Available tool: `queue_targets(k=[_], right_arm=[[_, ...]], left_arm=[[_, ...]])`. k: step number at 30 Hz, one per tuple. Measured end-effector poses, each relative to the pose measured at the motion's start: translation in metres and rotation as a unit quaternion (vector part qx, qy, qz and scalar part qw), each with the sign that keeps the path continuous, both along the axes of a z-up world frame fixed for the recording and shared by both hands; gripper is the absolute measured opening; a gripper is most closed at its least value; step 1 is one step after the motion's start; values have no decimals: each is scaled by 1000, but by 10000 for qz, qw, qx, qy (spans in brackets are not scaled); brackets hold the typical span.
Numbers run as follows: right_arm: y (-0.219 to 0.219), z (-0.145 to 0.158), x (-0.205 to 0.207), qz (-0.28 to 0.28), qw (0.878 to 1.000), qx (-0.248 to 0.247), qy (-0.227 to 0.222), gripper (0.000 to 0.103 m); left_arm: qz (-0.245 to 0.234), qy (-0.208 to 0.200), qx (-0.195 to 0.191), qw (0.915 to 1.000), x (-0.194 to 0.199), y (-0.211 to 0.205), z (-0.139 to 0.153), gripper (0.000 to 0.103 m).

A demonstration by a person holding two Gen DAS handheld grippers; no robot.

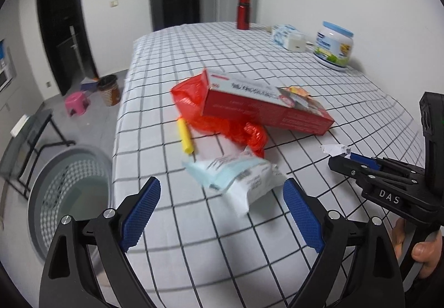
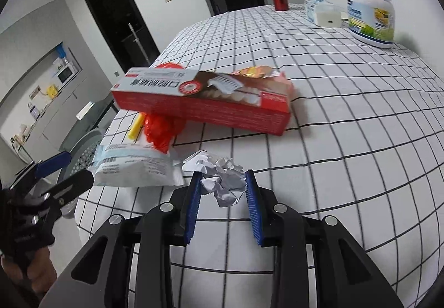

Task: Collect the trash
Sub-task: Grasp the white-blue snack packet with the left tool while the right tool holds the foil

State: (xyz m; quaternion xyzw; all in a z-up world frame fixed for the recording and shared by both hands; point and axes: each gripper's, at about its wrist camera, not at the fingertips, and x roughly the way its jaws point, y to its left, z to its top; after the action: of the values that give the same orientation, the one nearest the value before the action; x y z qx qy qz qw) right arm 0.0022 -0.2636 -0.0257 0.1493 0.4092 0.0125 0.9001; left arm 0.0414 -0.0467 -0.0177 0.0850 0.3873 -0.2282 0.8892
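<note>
Red toothpaste box [image 1: 266, 108] as landmark: the red plastic bag [image 1: 222, 119] lies partly hidden beneath it; a crinkled snack wrapper [image 1: 298, 91] shows only partly behind it. Nearer the camera, the pale blue packet [image 1: 236, 177] is motion-blurred, its print illegible.

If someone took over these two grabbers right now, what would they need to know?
Right gripper: blue pads either side of the crumpled white paper ball; grip not confirmed.
Left gripper: open, empty, just short of the pale blue plastic packet.
On the checked tablecloth: red toothpaste box atop the red plastic bag, yellow stick.
Grey basket sits beside the table. All of it remains to be binned.
</note>
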Motion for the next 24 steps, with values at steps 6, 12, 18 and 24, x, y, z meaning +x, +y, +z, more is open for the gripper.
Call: queue_targets(k=[6,12,18,24], right_arm=[[-12,1,1,-153,9998,88,12,31],[-19,-4,5,-223,9995,178,101,31],[-22,-7,7,-245,9993,226,139,31],[-21,-10,10,-209,9993,251,182,31]], left_arm=[[-647,224,225,9974,23,-20,-4,89],[-1079,404,419,9925,37,-39,-15,89],[-1315,632,539,9878,45,-49,-29,89],[-1429,894,553,9841,46,-49,-42,79]])
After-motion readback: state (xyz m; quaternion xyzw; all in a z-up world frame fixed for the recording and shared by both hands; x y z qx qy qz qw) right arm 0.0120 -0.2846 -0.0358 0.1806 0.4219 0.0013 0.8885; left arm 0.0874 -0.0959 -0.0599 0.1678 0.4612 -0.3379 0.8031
